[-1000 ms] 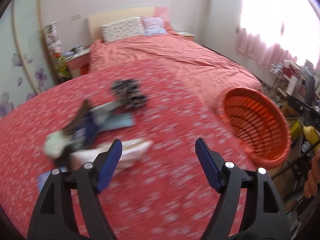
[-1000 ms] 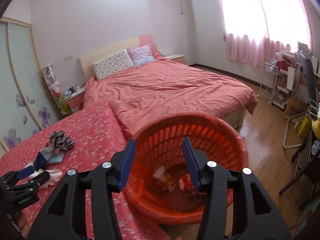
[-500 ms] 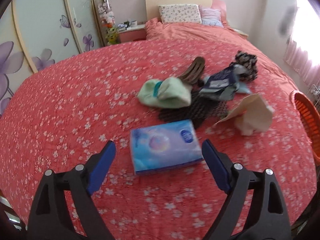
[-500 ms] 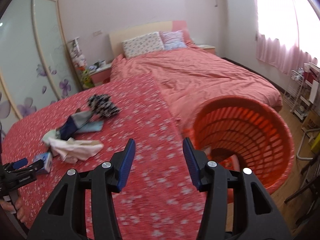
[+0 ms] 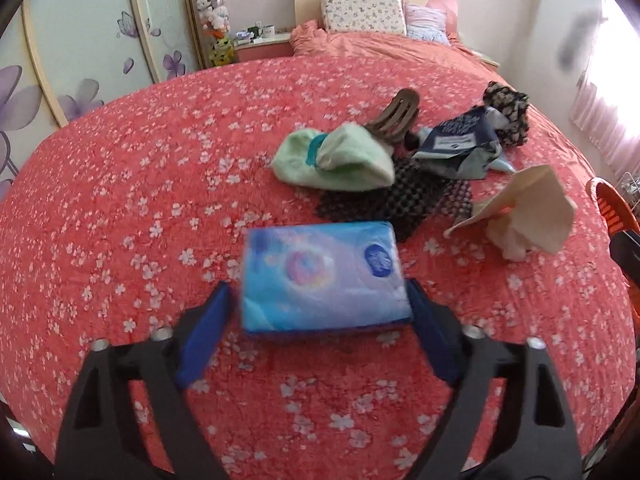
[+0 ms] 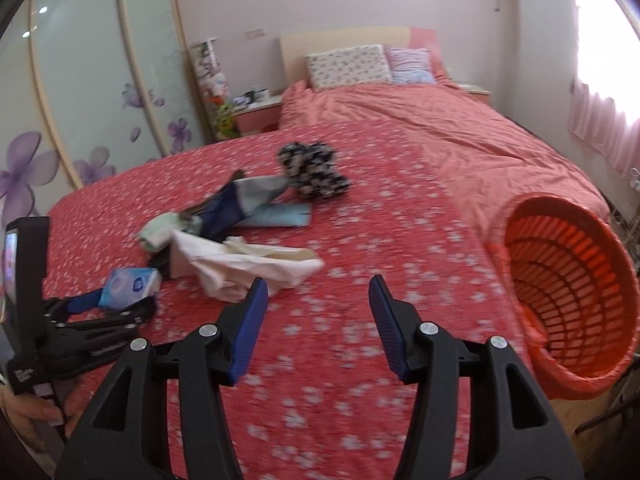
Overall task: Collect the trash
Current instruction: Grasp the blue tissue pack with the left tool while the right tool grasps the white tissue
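Between spread jaws of left gripper: tissue pack, not yet clamped; right gripper apart, empty; paper ahead-left; basket to right; most trash remained uncollected

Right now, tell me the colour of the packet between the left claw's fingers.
Blue tissue packet, with a pinkish swirl on top; clearest in the left wrist view.

Both low, bedward; tissue pack apparently shared.
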A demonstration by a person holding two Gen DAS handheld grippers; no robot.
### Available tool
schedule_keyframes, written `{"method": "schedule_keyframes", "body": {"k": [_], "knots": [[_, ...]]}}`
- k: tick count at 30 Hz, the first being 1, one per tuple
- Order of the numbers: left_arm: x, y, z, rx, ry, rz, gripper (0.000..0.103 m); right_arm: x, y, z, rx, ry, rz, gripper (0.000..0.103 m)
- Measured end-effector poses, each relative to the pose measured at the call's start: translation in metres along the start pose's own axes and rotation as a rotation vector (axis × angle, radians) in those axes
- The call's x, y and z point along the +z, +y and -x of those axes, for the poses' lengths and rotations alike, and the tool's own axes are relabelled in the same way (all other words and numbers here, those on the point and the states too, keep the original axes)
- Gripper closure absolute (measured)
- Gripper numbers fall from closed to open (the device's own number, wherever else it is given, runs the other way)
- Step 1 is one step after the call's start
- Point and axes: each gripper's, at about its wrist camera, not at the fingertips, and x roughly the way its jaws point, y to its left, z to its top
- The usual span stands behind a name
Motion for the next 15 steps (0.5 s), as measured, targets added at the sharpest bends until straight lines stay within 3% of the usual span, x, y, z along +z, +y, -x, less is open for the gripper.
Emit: {"method": "schedule_keyframes", "body": {"k": [10,13,15], "knots": [[0.016,0.049,-0.01,0.059,0.022,0.086,0.03,0.013,0.051,-0.03,0.08,0.025,0.14,0.025],[0.017,0.051,-0.01,0.058,0.018,0.084,0.029,0.016,0.062,-0.044,0.04,0.05,0.185,0.024],[0.016,0.051,-0.01,0.057,0.016,0.083,0.029,0.017,0.063,-0.056,-0.005,0.077,0.201,0.038]]}}
